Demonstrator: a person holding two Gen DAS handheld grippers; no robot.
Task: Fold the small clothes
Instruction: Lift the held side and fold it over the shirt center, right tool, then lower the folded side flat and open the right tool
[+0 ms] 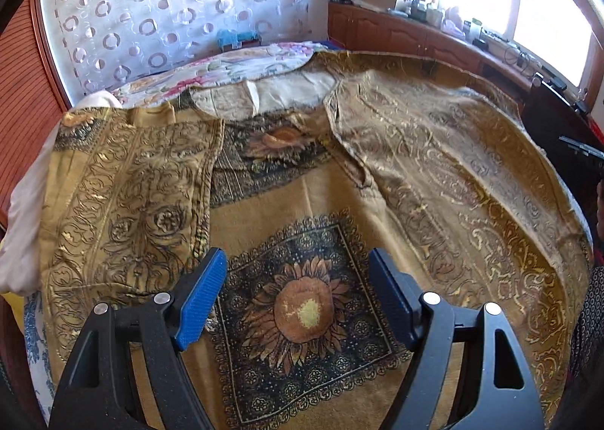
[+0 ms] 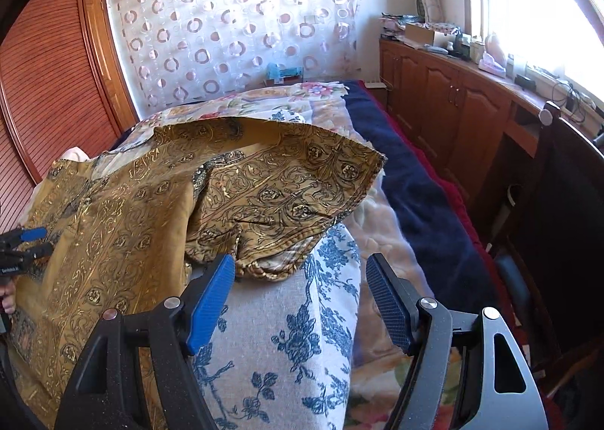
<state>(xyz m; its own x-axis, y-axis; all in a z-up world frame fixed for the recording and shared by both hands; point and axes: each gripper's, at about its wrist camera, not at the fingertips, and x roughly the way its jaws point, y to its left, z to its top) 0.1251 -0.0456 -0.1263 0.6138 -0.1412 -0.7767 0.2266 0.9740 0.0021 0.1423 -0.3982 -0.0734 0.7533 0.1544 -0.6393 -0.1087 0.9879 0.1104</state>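
A mustard-gold garment [image 1: 302,211] with black scroll prints and a sunflower panel [image 1: 304,315] lies spread flat on a bed. Its left side is folded in over the body. My left gripper [image 1: 298,279] is open and empty, just above the sunflower panel. In the right wrist view the garment's sleeve [image 2: 279,196] lies crumpled at the right side. My right gripper [image 2: 300,286] is open and empty, just short of the sleeve's hem, over a white cushion with blue flowers [image 2: 287,347]. The left gripper [image 2: 26,241] shows at that view's left edge.
White cloth [image 1: 26,211] bulges under the garment's left side. A floral bedspread [image 1: 241,64] lies beyond. A navy blanket [image 2: 422,203] runs along the bed's right side. Wooden cabinets [image 2: 453,105] with clutter stand under the window. A dark chair [image 2: 566,211] stands at right.
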